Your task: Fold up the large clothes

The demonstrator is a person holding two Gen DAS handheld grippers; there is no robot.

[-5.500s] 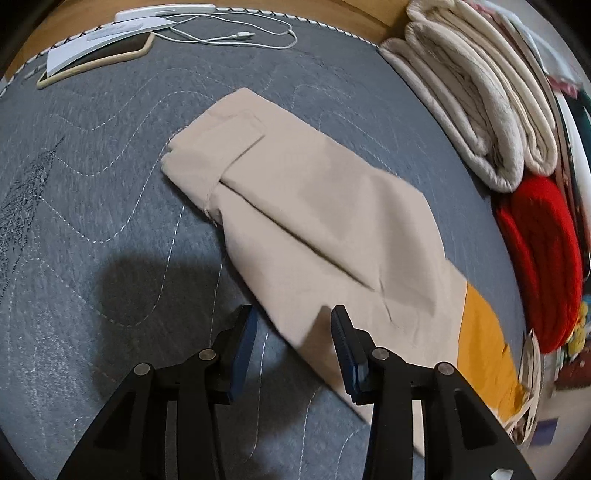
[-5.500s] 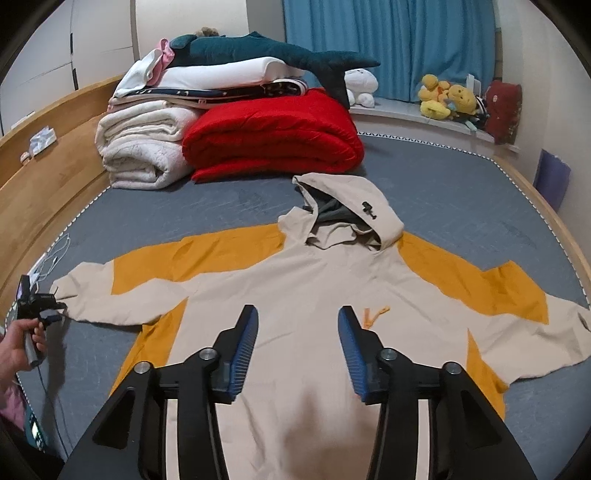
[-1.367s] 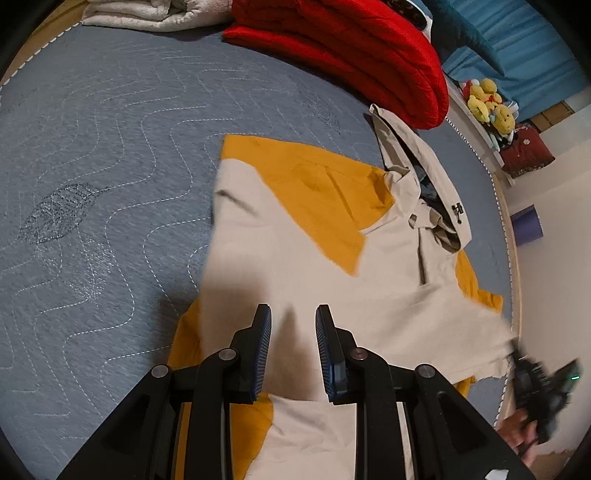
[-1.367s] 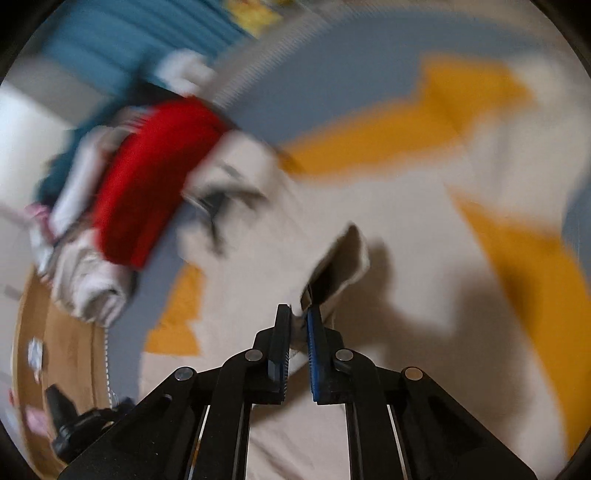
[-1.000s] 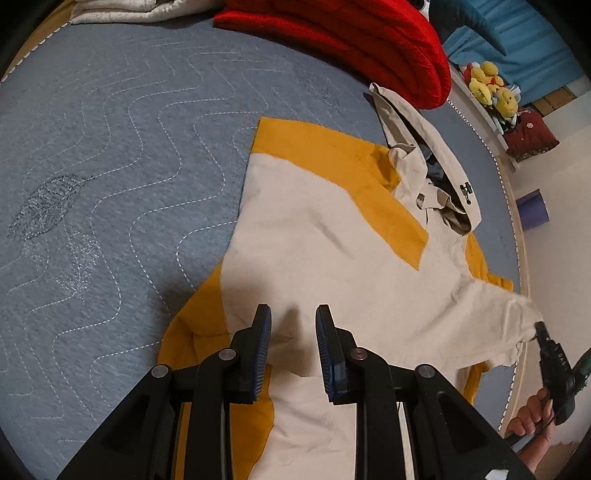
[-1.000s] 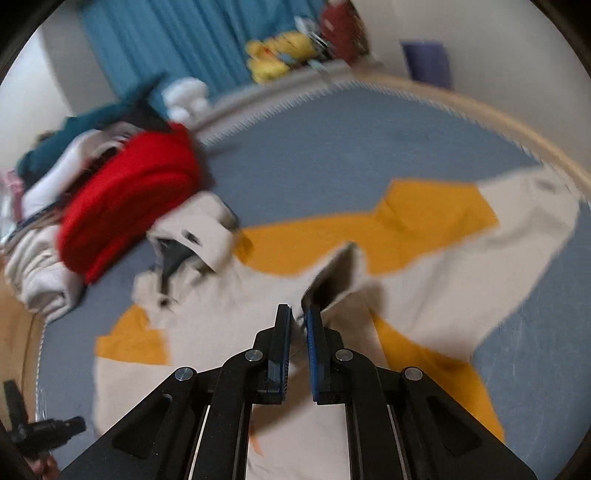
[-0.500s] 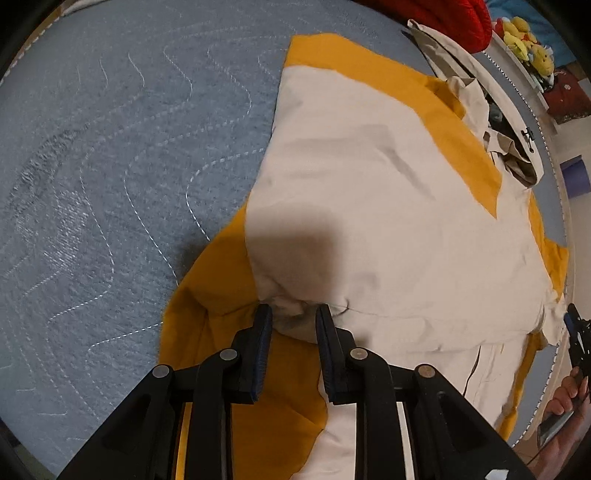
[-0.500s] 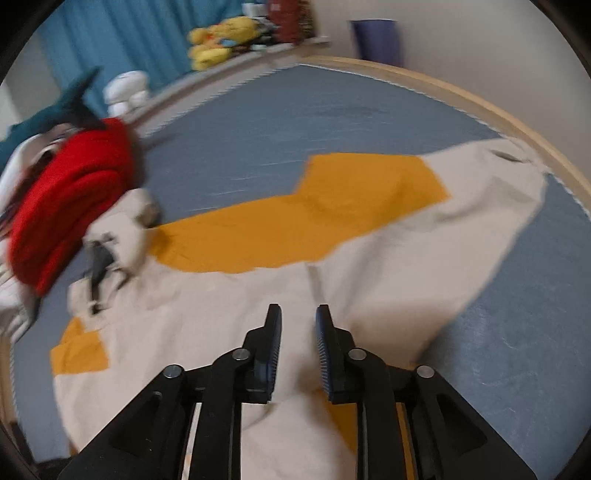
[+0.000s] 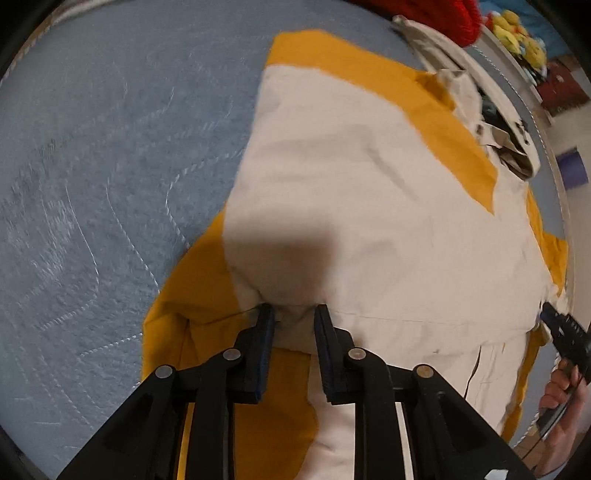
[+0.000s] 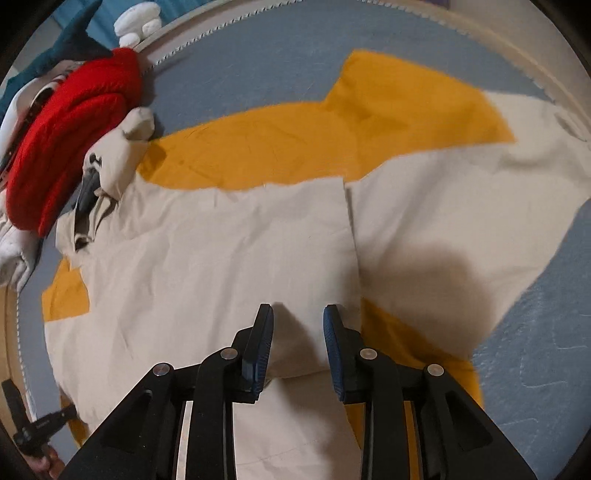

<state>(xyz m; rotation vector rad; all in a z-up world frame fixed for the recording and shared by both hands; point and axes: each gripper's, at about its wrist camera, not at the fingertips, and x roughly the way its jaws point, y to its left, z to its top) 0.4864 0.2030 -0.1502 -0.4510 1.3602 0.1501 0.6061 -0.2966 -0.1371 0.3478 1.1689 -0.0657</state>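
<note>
A large beige and mustard-yellow hooded jacket lies on the blue-grey quilted bed. Its left sleeve is folded across the chest. My left gripper is partly open, with the fingers on either side of the folded sleeve's cuff edge, low over the fabric. In the right wrist view the jacket lies with a beige sleeve folded over the body, and its hood is at the left. My right gripper is open and empty just above the beige fabric.
Red folded blanket and white bedding lie at the head of the bed. Plush toys sit on a ledge. The wooden bed frame borders the mattress. The other hand and gripper show at the right.
Both grippers carried the sleeves inward across the body and lowered. The right gripper opened and let its sleeve go; the left gripper's fingers spread a little around the cuff.
</note>
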